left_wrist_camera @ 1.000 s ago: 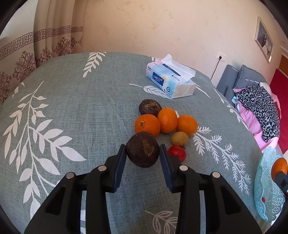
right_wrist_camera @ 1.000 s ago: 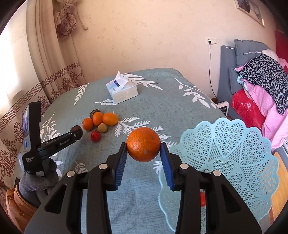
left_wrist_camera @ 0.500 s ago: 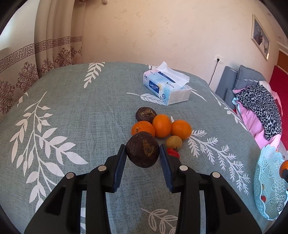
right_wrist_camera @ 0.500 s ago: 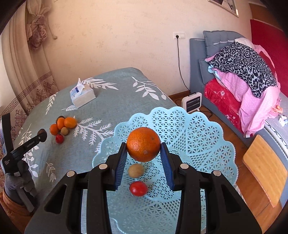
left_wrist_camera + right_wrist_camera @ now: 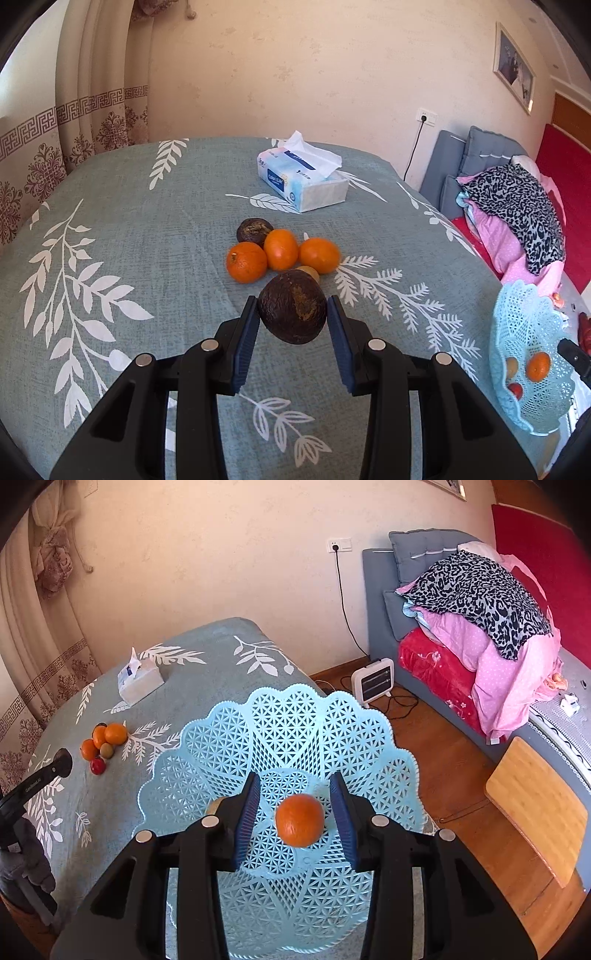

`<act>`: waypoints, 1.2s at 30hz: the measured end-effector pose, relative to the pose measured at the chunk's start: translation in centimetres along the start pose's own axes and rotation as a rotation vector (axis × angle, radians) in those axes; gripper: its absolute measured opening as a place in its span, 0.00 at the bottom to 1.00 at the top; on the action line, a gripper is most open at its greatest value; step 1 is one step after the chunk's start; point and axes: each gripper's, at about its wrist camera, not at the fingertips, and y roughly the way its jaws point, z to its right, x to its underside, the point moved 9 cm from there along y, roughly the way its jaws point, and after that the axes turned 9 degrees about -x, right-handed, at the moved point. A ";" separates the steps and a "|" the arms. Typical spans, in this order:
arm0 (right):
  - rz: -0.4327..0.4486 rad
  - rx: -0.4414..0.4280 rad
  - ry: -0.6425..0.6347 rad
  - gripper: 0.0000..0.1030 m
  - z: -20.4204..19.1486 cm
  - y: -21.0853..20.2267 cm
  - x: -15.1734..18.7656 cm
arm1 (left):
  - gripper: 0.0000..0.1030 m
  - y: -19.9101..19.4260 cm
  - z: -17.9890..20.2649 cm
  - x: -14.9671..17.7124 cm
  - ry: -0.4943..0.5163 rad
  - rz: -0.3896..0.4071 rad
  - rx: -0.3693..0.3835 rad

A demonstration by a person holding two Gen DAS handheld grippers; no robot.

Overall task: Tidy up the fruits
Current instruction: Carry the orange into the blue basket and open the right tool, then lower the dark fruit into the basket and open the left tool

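My left gripper [image 5: 291, 325] is shut on a dark brown fruit [image 5: 292, 311] and holds it above the table, near a heap of three oranges [image 5: 281, 249], another dark fruit [image 5: 253, 230] and a partly hidden small brown fruit [image 5: 310, 272]. My right gripper [image 5: 295, 819] is open over the light blue lattice basket [image 5: 295, 723]. An orange [image 5: 300, 820] lies between its jaws, free of both pads, in the basket. A small brown fruit [image 5: 214, 805] is mostly hidden behind the left finger. The basket also shows in the left wrist view [image 5: 532, 321], holding several fruits.
A tissue box [image 5: 302, 179] stands at the back of the table with the grey-green leaf-print cloth [image 5: 110, 236]. The basket sits at the table's right edge. Beyond it are a wooden floor, a small white heater [image 5: 373, 681] and a bed with piled blankets [image 5: 480, 605].
My right gripper moved over the basket, opened and let go of the orange, which now lies in the basket. My left gripper rose and drew back with the dark fruit.
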 end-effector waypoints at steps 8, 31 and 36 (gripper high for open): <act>0.027 -0.019 0.022 0.39 1.4 -0.6 0.0 | 0.37 -2.1 4.9 0.9 0.049 -0.011 0.084; 0.126 -0.071 0.054 0.39 4.3 -3.1 -0.6 | 0.37 -4.7 19.0 3.6 0.253 -0.054 0.295; 0.132 -0.085 0.063 0.39 4.4 -3.4 -0.6 | 0.37 -4.7 21.4 4.1 0.284 -0.071 0.336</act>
